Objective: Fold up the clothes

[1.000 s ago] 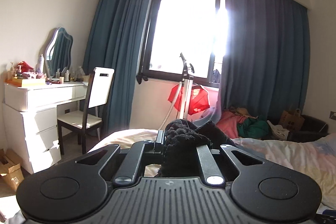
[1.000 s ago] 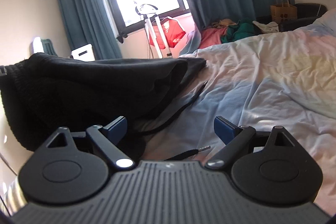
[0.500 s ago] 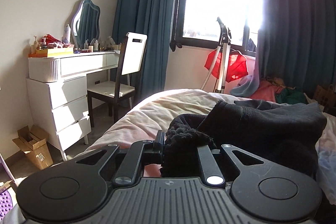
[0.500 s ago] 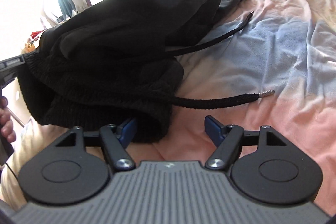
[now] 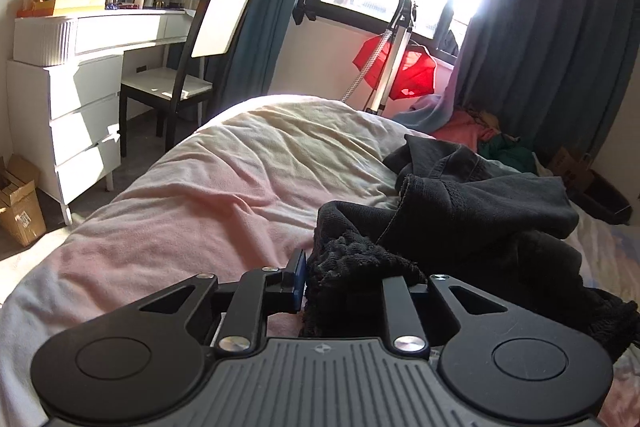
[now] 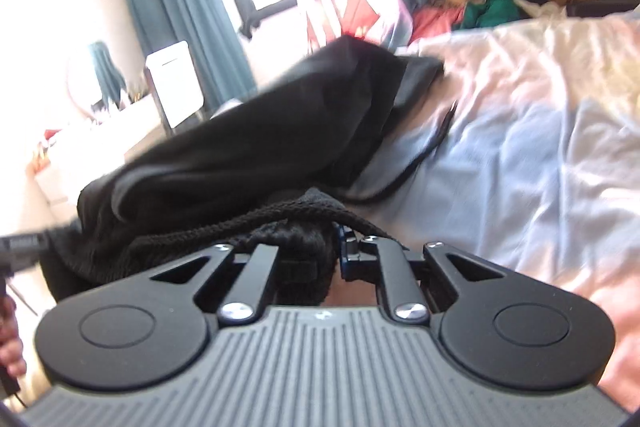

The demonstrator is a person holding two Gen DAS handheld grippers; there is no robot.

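1. The crumpled black drawstring garment with ribbed knit hem lies on the pastel pink, cream and blue bedspread
2. The left gripper has just been easing open, its jaws still nearly closed with the knit hem bunched between them
3. The right gripper has just clamped onto the same hem; only its view shows the black drawstring cord trailing towards 2 o'clock
4. Only the left view shows the white dressing table at 10 o'clock
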